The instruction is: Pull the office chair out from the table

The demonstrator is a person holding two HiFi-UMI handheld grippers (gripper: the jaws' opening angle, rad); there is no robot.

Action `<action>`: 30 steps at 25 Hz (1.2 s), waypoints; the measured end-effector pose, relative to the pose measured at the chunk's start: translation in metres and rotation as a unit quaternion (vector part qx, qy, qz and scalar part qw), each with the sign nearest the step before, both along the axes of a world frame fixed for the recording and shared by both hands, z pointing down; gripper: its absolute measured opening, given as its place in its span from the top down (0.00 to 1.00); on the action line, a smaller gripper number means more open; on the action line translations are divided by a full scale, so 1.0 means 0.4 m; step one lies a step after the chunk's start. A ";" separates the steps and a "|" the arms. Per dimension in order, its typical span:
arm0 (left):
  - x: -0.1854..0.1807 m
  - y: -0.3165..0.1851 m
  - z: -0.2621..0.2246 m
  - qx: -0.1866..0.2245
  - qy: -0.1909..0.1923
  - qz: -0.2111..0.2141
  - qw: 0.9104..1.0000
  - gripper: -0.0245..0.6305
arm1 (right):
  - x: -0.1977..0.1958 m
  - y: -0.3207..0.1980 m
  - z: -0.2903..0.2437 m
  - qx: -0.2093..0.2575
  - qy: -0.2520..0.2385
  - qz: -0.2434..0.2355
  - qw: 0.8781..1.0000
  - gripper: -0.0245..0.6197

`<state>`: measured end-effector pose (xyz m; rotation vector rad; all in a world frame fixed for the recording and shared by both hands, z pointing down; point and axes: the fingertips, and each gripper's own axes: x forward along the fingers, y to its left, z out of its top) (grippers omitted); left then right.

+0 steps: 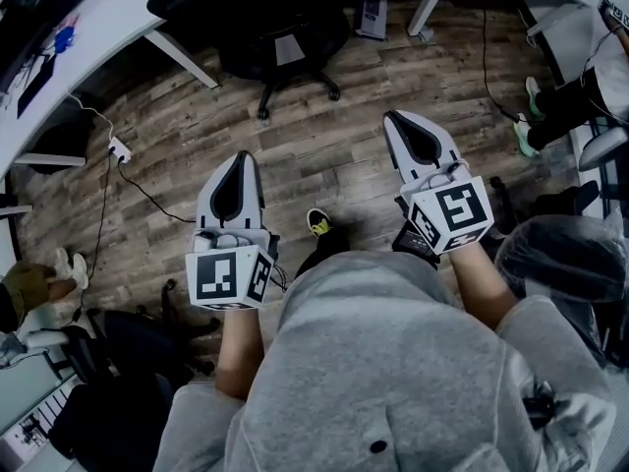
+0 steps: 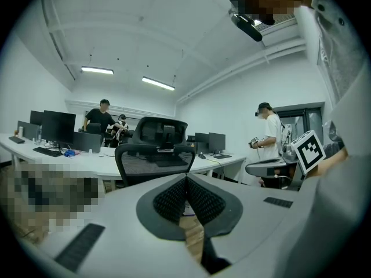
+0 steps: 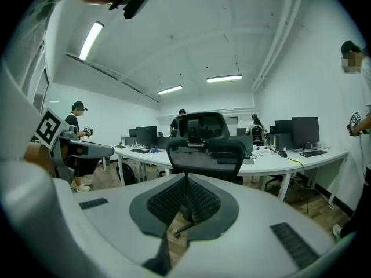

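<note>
The black office chair (image 1: pixel 280 28) stands at the top of the head view, its wheeled base on the wood floor beside the white curved table (image 1: pixel 108 18). Both grippers are held out over the floor, short of the chair and touching nothing. My left gripper (image 1: pixel 242 157) is shut and empty. My right gripper (image 1: pixel 391 118) is shut and empty too. In the left gripper view the chair's mesh back (image 2: pixel 153 155) rises just beyond the closed jaw tips of the left gripper (image 2: pixel 186 178). The right gripper view shows the chair (image 3: pixel 206 149) straight ahead of the right gripper (image 3: pixel 186 177).
A power strip with cable (image 1: pixel 118 150) lies on the floor at left. A table leg (image 1: pixel 430 3) stands right of the chair. A seated person's legs (image 1: pixel 560 101) and a plastic-wrapped bundle (image 1: pixel 565 254) are at right. Another dark chair (image 1: pixel 118 362) is at lower left.
</note>
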<state>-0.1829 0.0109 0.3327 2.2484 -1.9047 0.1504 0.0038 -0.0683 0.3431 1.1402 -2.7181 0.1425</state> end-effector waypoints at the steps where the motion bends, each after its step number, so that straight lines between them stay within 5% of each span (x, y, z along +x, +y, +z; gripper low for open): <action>1: -0.010 -0.009 -0.001 0.000 0.000 -0.001 1.000 0.94 | -0.008 -0.008 0.001 -0.001 0.001 0.000 1.000 0.91; 20: -0.186 -0.107 0.023 -0.001 0.017 0.004 1.000 0.94 | -0.163 -0.076 0.011 0.001 0.022 0.011 1.000 0.91; 30: -0.193 -0.115 0.026 -0.002 0.031 0.013 0.999 0.94 | -0.164 -0.069 0.006 0.001 0.044 0.016 0.999 0.91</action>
